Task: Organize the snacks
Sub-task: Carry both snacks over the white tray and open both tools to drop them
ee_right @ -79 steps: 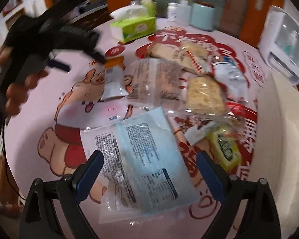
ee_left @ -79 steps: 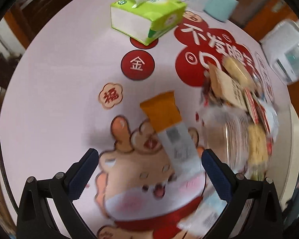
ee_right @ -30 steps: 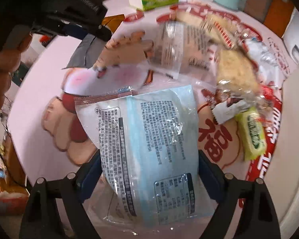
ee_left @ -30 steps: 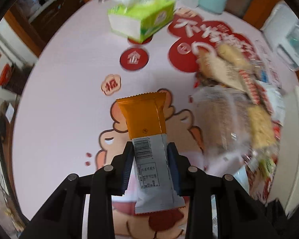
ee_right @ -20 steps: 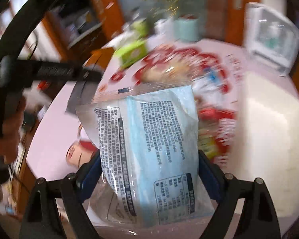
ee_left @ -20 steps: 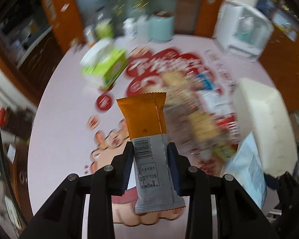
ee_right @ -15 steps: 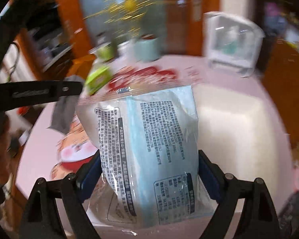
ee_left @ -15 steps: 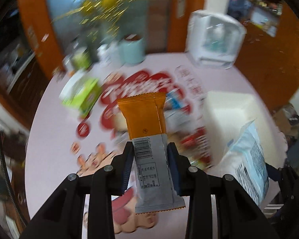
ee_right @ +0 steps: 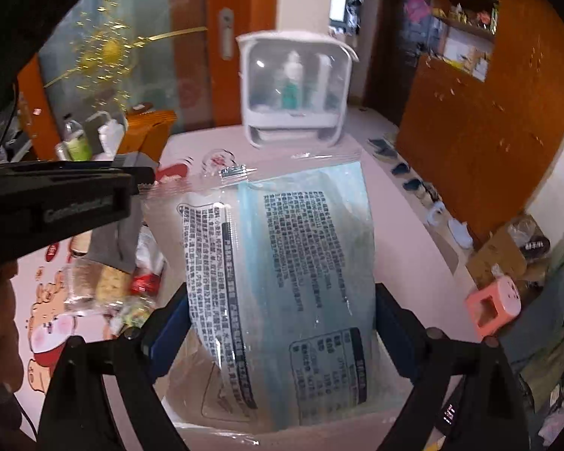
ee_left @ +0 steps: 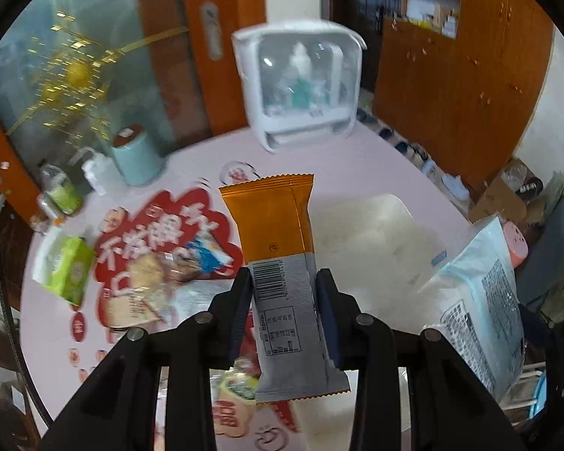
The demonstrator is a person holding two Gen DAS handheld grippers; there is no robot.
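My left gripper (ee_left: 284, 312) is shut on an orange and grey snack bar (ee_left: 278, 248), held upright high above the table. My right gripper (ee_right: 280, 334) is shut on a large clear and blue snack bag (ee_right: 282, 270), lifted over a white bin (ee_left: 372, 240); the bag also shows at the right of the left wrist view (ee_left: 481, 312). A pile of loose snack packets (ee_left: 161, 282) lies on the pink table (ee_left: 357, 165), also seen in the right wrist view (ee_right: 105, 282). The left gripper's body (ee_right: 56, 203) crosses the right wrist view at left.
A white see-through dispenser box (ee_left: 300, 82) stands at the table's far edge. A green tissue box (ee_left: 67, 267), a pale blue canister (ee_left: 135, 158) and small bottles (ee_left: 60, 191) stand at the left. Wooden cabinets (ee_left: 462, 75) lie behind.
Both grippers closed on their packets and lifted them off the table, swinging up and toward the white bin. The view tilted from the table top to the room.
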